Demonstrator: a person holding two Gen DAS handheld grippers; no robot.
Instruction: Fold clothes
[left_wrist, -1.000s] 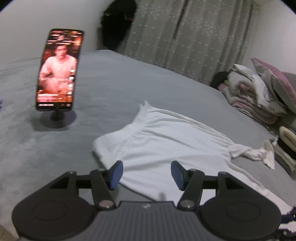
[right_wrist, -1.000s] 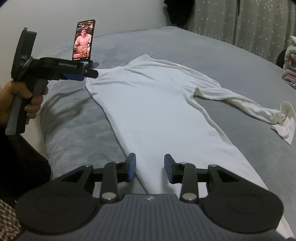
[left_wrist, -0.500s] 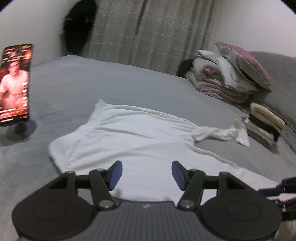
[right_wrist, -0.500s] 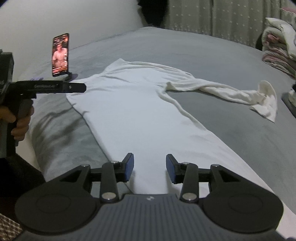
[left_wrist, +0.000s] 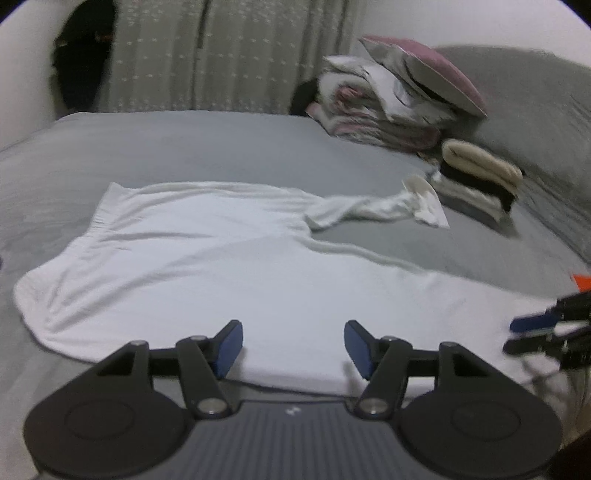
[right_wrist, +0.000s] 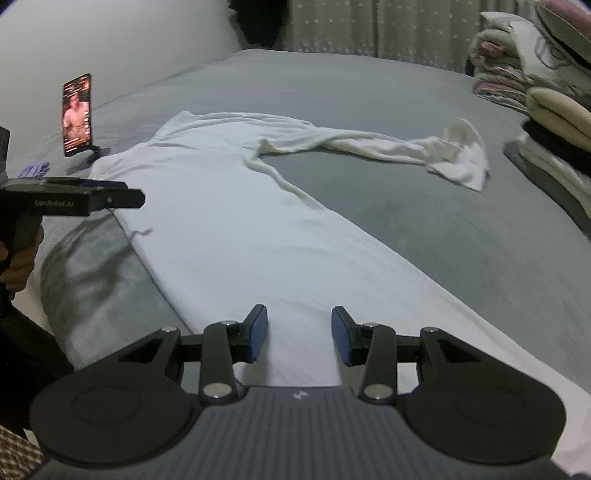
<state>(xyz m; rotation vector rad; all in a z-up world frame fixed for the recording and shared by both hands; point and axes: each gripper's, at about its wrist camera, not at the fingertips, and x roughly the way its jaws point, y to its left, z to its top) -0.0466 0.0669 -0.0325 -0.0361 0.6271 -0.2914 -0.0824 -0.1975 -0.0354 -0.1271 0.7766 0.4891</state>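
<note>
A white long-sleeved shirt (left_wrist: 221, 266) lies spread flat on the grey bed (left_wrist: 221, 147), one sleeve (left_wrist: 369, 210) stretched toward the far right. My left gripper (left_wrist: 293, 339) hovers over the shirt's near edge, open, nothing between its blue pads. In the right wrist view the same shirt (right_wrist: 229, 221) runs away from me, its sleeve (right_wrist: 388, 147) out to the right. My right gripper (right_wrist: 299, 328) is open above the near part of the cloth, empty. The left gripper (right_wrist: 129, 197) shows side-on at the shirt's left edge, held by a hand. The right gripper (left_wrist: 535, 332) shows at the left view's right edge.
A phone on a stand (right_wrist: 77, 114) plays video at the bed's far left. A stack of folded clothes (left_wrist: 476, 177) sits at the right, with a pile of bedding and pillows (left_wrist: 399, 96) behind it. Curtains (left_wrist: 221, 55) hang beyond the bed.
Both views have swung to the right. The phone has left the left wrist view and the folded stack has come in. The right gripper's jaws stand slightly wider.
</note>
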